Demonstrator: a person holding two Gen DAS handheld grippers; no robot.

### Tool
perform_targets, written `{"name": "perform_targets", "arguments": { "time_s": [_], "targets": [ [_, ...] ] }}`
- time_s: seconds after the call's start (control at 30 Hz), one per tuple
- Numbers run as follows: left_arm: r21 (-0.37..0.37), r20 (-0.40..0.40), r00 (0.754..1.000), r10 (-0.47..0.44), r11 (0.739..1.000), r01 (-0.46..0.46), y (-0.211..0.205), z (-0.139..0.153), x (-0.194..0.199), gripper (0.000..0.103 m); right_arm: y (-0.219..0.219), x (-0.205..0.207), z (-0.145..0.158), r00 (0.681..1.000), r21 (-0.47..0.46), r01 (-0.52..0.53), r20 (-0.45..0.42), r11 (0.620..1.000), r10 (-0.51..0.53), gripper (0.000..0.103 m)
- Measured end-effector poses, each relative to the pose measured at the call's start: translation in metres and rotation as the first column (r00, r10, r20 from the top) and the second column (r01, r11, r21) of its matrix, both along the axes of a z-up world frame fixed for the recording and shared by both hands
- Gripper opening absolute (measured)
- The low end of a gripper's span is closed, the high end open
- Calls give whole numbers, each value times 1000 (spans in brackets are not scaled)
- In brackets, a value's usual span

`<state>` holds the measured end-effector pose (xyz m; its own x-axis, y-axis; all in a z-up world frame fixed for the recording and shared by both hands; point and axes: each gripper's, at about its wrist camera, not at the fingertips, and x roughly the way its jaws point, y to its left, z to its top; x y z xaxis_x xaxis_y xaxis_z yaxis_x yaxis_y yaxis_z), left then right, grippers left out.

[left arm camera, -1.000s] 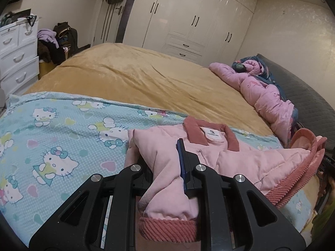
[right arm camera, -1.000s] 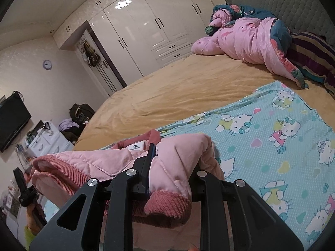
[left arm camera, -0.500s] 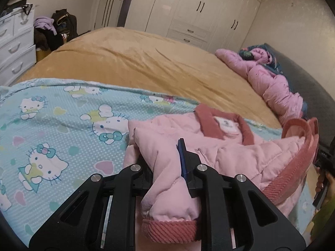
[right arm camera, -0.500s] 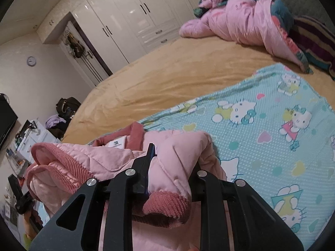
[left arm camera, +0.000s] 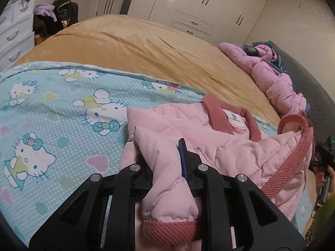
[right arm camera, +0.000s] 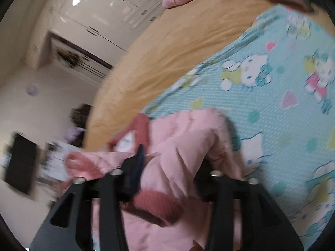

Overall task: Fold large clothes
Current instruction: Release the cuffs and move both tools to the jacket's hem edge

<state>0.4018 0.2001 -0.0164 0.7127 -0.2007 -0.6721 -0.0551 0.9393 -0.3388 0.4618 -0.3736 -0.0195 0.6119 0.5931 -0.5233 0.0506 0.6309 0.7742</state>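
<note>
A wide bed [left arm camera: 146, 48] in a tan cover is taking up most of the room, its far edge curving from nine o'clock round to two o'clock in the left wrist view, with white wardrobe doors [left arm camera: 201, 6] standing beyond it at twelve. A turquoise cartoon-cat blanket [left arm camera: 52, 108] is lying across the near part of the bed, its far hem running from nine o'clock toward three, and its broad flat stretch at eight to ten o'clock is lying bare. A rumpled pink quilt [left arm camera: 276, 77] is bunching along the grey headboard at two o'clock, well apart from the work. A white chest of drawers [left arm camera: 14, 33] is standing off the bed at ten o'clock. The pink padded jacket [left arm camera: 209, 138] is lying on the blanket at the centre and toward four o'clock, collar and white label facing up, its darker ribbed hem arching up at three o'clock. The left gripper [left arm camera: 167, 167] is pinching one sleeve nearly closed, ribbed cuff hanging at six o'clock. In the blurred right wrist view, the right gripper [right arm camera: 169, 167] is standing wide, its jaws having just been opening, with the other sleeve of the jacket [right arm camera: 188, 142] lying loose between them.
</note>
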Motion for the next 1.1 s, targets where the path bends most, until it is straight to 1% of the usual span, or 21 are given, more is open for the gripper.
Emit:
{"name": "perform_targets", "arguments": {
  "time_s": [0.03,0.07,0.1,0.17,0.23,0.3,0.33,0.37,0.43,0.47,0.5,0.57,0.67,0.7,0.77,0.8,0.87,0.93,1.0,1.03,1.1],
  "targets": [
    [6,2,1000,-1,1000,1,-1,1,-1,13,-2,-4,6,1000,-7,12,17,1000,-12,97],
    [12,3,1000,-1,1000,1,-3,2,-1,13,-2,-9,14,999,-47,30,33,998,-28,99],
    [16,5,1000,-2,1000,2,-4,3,-1,13,-1,-13,20,999,-76,32,47,997,-28,99],
    [11,4,1000,-3,1000,2,-4,4,-1,13,6,-34,33,993,-130,34,118,991,-19,99],
    [8,5,1000,-2,1000,2,-5,7,-2,14,21,-55,39,986,-212,21,168,977,15,99],
    [14,8,1000,0,1000,0,-7,11,-4,16,44,-76,41,975,-336,8,213,942,68,99],
    [14,11,1000,-1,1000,0,-8,13,-5,17,60,-86,39,967,-412,-3,231,911,108,99],
    [12,13,1000,1,1000,-1,-8,15,-7,20,76,-94,34,959,-482,-14,241,876,148,99],
    [-24,20,1000,3,1000,-2,-7,19,-10,29,102,-99,17,956,-586,-44,211,809,205,99],
    [-43,28,1000,-1,999,2,-6,21,-11,40,112,-97,7,959,-621,-66,176,781,221,99],
    [-64,43,999,-9,998,12,-6,26,-13,56,119,-95,-2,961,-637,-84,150,766,231,99],
    [-77,72,997,-25,997,30,-11,36,-17,69,128,-86,-24,971,-671,-98,98,735,219,99],
    [-54,116,992,-40,997,46,-20,52,-25,79,127,-83,-38,975,-652,-77,110,754,195,99],
    [-61,135,990,-43,997,52,-21,59,-30,85,126,-83,-39,974,-646,-73,118,760,194,99],
    [-81,162,986,-46,995,59,-22,68,-36,92,124,-84,-43,973,-636,-71,127,768,195,99],
    [-89,180,982,-48,994,65,-23,74,-42,93,122,-83,-44,972,-631,-72,129,772,196,99],
    [-73,207,977,-46,995,63,-23,83,-52,94,118,-84,-44,970,-615,-71,142,786,199,99],
    [-22,269,963,-23,999,30,-21,97,-72,94,113,-82,-42,969,-601,-70,149,796,198,99],
    [9,305,952,12,1000,-15,-15,103,-88,94,110,-80,-38,969,-588,-66,156,806,193,99],
    [18,302,953,23,999,-30,-12,102,-92,94,106,-81,-34,968,-573,-57,168,818,185,99],
    [52,242,969,43,997,-57,-7,88,-92,94,95,-86,-24,965,-537,-16,211,843,153,99]
  ]
}}
